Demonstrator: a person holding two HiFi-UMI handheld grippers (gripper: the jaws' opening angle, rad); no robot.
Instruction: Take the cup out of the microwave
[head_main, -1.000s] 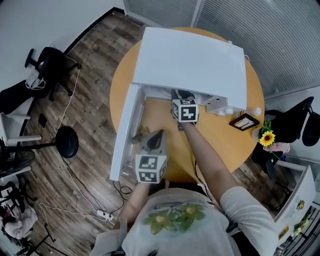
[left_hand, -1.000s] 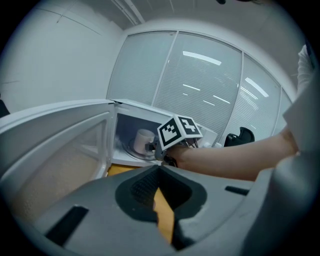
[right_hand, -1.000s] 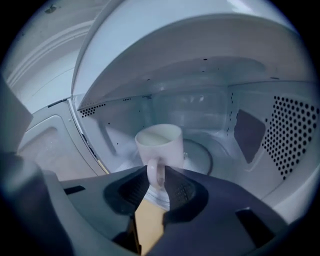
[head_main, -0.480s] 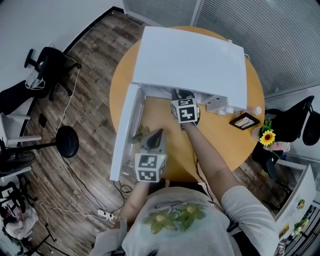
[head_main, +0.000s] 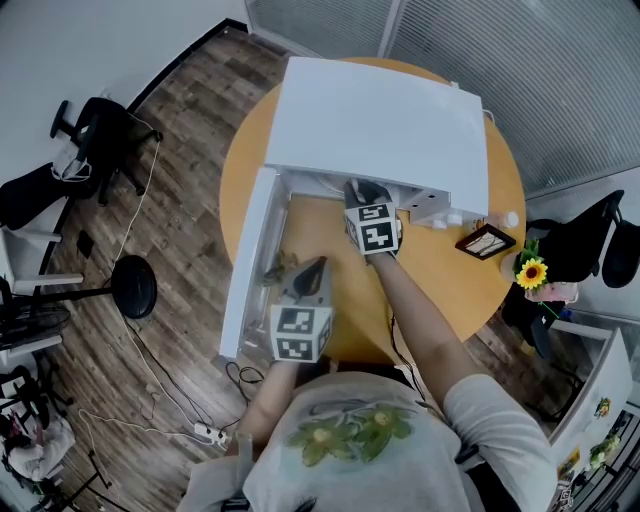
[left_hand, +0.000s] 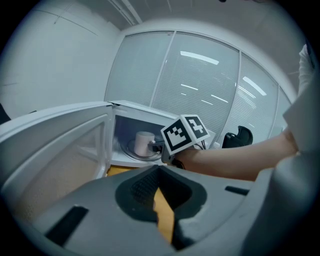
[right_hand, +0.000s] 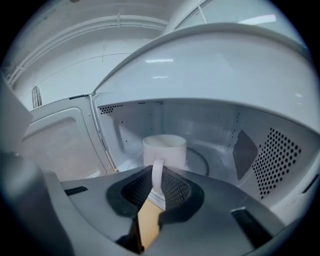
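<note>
now the right claw (right_hand: 157, 181), jaws just drawn in, pinches the handle (right_hand: 157, 172) of the white cup (right_hand: 165, 148) inside the open microwave (head_main: 380, 120); the left claw (left_hand: 159, 172) hangs closed and empty outside.

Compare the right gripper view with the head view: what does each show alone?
Right gripper view only: the cup inside, its handle gripped by the right hand-held gripper, whose jaws have just been closing. Head view only: the frame, sunflower, floor and left hand-held gripper. Both: the microwave and its open door.
</note>
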